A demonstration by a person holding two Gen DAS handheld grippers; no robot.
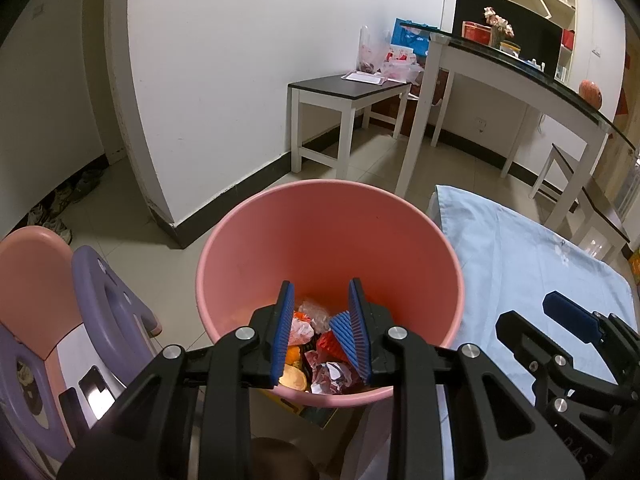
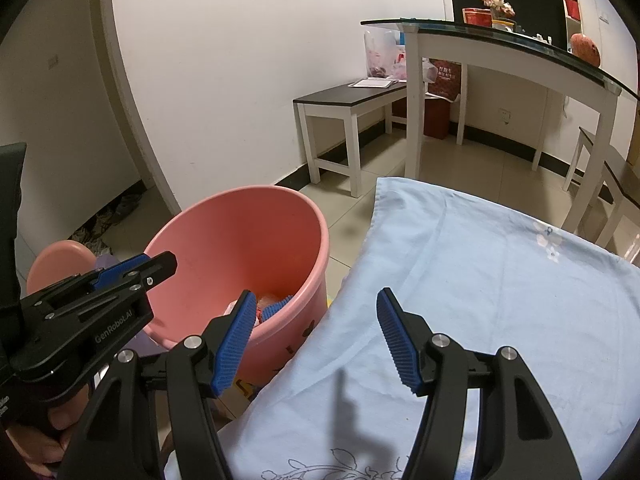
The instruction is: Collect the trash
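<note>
One pink bin [image 1: 328, 240] sits on the floor just beside the blue-sheeted tabletop [image 2: 500, 280]. The trash [image 1: 320, 344] inside is a crumpled pile, too jumbled to count, and partly blocked by the left tool [image 1: 320, 328]. That tool hangs over the bin, half-spread with nothing gripped. The right tool [image 2: 316, 336] hangs over the sheet, spread wide and empty too.

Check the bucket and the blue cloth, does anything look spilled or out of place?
Nothing stands out. The crumpled trash sits inside the upright pink bucket, and the visible part of the blue cloth is bare with no litter on it.
</note>
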